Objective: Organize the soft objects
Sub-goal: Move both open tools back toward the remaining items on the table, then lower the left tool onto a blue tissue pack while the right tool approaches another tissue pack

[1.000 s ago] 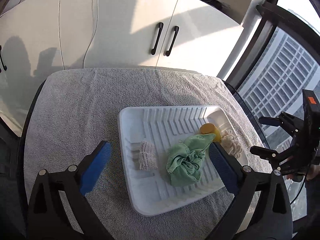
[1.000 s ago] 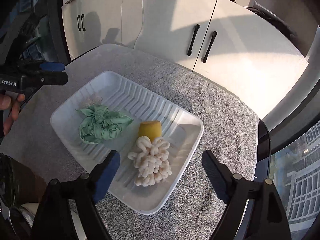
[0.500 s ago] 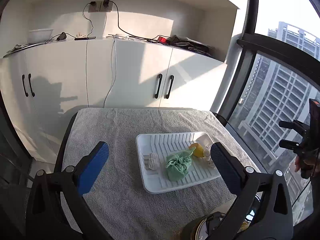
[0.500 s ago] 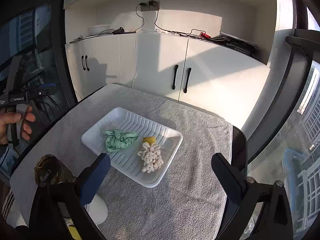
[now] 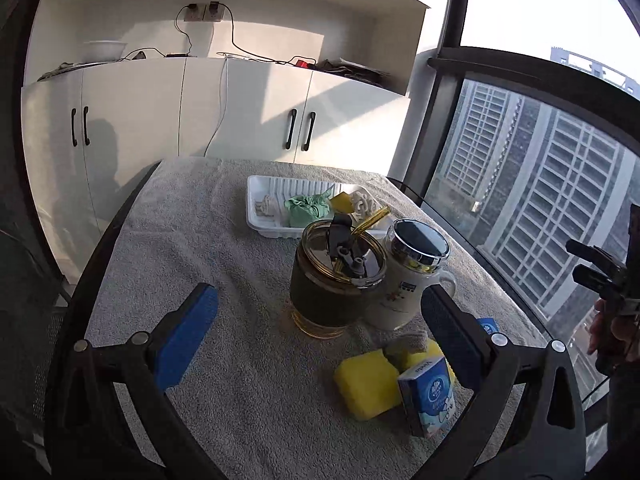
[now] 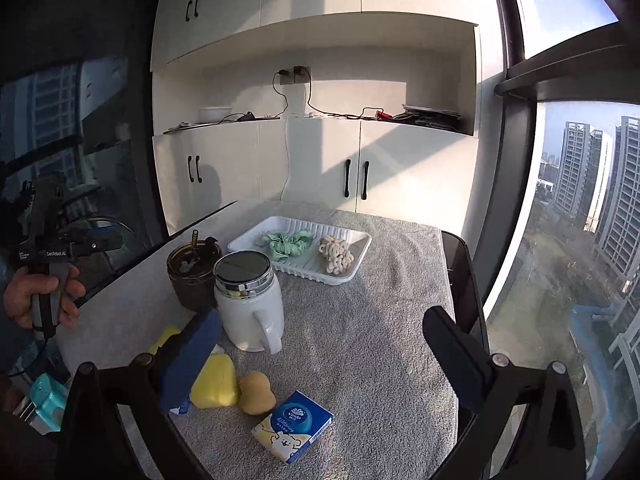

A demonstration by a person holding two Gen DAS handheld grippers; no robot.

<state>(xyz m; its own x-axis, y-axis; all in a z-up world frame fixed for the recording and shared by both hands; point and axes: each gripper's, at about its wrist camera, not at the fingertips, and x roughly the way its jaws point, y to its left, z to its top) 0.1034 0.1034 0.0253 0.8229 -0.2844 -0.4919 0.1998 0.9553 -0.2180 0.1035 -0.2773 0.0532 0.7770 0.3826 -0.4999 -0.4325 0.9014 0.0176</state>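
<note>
A white ribbed tray [image 5: 256, 216] [image 6: 248, 238] sits at the far side of the towel-covered table. In it lie a green cloth [image 5: 306, 208] [image 6: 286, 242], a cream knotted rope piece [image 5: 362, 202] [image 6: 336, 254], a yellow sponge [image 5: 340, 202] and a small beige knit piece [image 5: 266, 204]. Near the front edge lie yellow sponges [image 5: 366, 386] [image 6: 212, 382], a tan pear-shaped sponge [image 6: 256, 392] and a blue tissue pack [image 5: 428, 392] [image 6: 292, 426]. My left gripper [image 5: 316, 332] is open and empty above the near table. My right gripper [image 6: 324, 348] is open and empty, also held back.
A dark glass cup with lid and gold straw [image 5: 336, 276] [image 6: 192, 270] and a white mug with a chrome lid [image 5: 412, 276] [image 6: 250, 300] stand mid-table between the grippers and the tray. White cabinets stand behind; a window is at right. The black table edge [image 6: 464, 280] runs along the right.
Both grippers have pulled far back and up from the tray, toward the near edge. The cup, mug, sponges and tissue pack have come into view. Both stay open and empty.
</note>
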